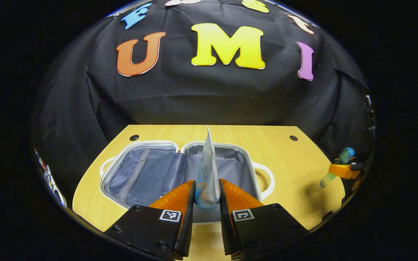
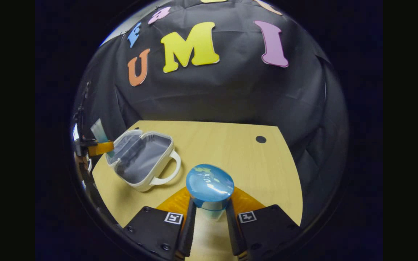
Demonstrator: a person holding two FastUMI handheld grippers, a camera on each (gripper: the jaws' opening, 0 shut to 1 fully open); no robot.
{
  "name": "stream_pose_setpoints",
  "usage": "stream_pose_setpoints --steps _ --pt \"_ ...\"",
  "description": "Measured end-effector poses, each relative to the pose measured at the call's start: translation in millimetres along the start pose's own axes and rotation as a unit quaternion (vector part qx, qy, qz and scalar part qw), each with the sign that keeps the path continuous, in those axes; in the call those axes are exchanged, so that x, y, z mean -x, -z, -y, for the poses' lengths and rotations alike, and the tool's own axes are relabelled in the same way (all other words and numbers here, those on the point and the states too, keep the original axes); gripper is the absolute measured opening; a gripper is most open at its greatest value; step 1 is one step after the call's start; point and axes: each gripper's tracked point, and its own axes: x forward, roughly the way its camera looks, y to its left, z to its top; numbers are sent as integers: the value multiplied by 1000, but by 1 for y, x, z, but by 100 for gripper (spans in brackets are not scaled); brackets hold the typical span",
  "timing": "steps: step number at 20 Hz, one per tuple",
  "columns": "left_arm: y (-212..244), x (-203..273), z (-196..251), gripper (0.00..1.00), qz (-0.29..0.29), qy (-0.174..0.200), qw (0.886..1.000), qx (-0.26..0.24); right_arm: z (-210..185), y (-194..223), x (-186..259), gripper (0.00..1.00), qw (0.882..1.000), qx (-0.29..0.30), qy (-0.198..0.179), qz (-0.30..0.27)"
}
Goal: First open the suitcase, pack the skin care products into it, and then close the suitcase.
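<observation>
Suitcase: the white suitcase (image 1: 183,170) lies open flat on the wooden table (image 1: 296,159), both grey-lined halves up, nothing in either half that I can see. I read the opening step as done and packing as the step in hand.

Left gripper: my left gripper (image 1: 207,197) is closed down on a flat tube (image 1: 207,174), both fingers pressing its lower end. The tube stands upright, crimped edge up, cap end down between the fingers.

Why held so: in the left gripper view the tube sits over the near rim, in front of the right-hand half. I judge it is poised there to go down into that half. How high it hangs above the lining I cannot tell.

Right gripper: my right gripper (image 2: 210,214) is narrowed onto a bottle with a round blue cap (image 2: 209,187). The fingers pinch the clear body just under the cap, cap pointing at the camera.

Where it waits: the right gripper view puts the suitcase (image 2: 142,161) off to the left, apart from the bottle. I take it that this hand is parked clear until the tube is placed.

Cross-check: the left gripper view shows the other gripper (image 1: 343,170) near the table's right edge with the bottle in it.

Risk: the tube is thin and slick-looking; it may tip sideways once released.
</observation>
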Motion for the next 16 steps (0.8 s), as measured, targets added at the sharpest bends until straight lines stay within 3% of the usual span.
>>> stream_pose_setpoints --steps 3,8,10,11,12,16 --pt "7 -34 -16 37 -25 -6 1000 -4 0 -1 21 39 1000 -11 17 5" --pt "48 -78 -2 37 -100 27 995 4 -3 4 35 39 999 -13 34 -2" --pt "59 -85 -2 37 -122 22 992 3 -6 6 36 39 999 -13 37 -5" --pt "62 -90 -3 42 -128 18 992 4 -8 8 35 39 999 -9 38 -7" --pt "64 -93 -5 37 -134 14 991 3 -10 9 35 39 999 -4 38 -9" --pt "85 -99 -12 37 -173 3 985 5 -17 12 31 39 999 -5 34 -20"
